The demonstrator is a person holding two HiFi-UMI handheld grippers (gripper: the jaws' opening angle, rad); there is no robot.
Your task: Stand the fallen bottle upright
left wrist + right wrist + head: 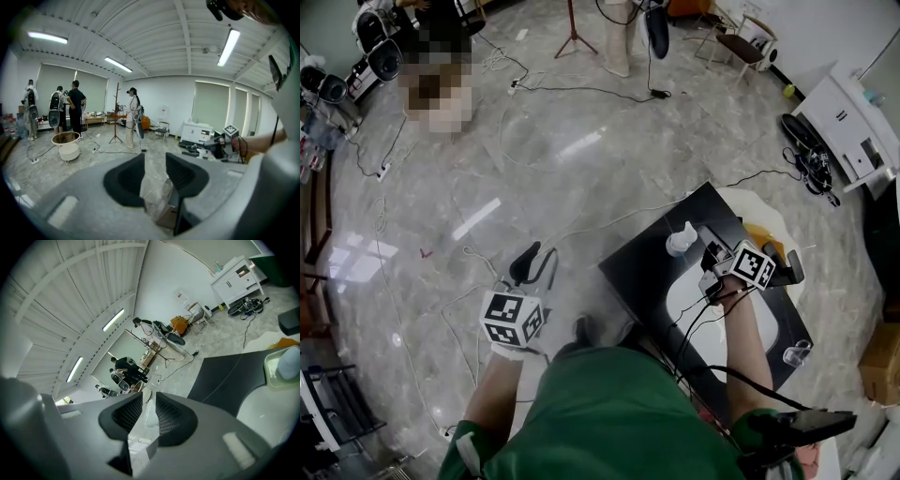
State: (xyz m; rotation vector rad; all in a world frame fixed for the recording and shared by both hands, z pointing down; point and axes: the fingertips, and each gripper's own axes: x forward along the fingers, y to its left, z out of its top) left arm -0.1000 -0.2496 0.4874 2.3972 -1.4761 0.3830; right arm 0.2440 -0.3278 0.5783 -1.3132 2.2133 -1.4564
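A small white bottle (pixel 680 240) stands upright on the black table (pixel 642 274), near its far left side. My right gripper (pixel 710 254) hovers just right of the bottle, apart from it. In the right gripper view the bottle (pixel 149 416) shows through the narrow gap of the right gripper (pixel 149 399), beyond the pads and untouched by them. The jaws stand open. My left gripper (pixel 532 264) hangs over the floor left of the table. In the left gripper view the left gripper (pixel 154 161) is open with nothing between its jaws.
A white oval patch (pixel 705 302), an orange thing (pixel 761 234) and a small clear cup (pixel 797 352) lie on the table. Cables (pixel 581 89) trail over the marble floor. A white cabinet (pixel 853 131) stands far right, a cardboard box (pixel 878 361) at the right edge, and people at the back.
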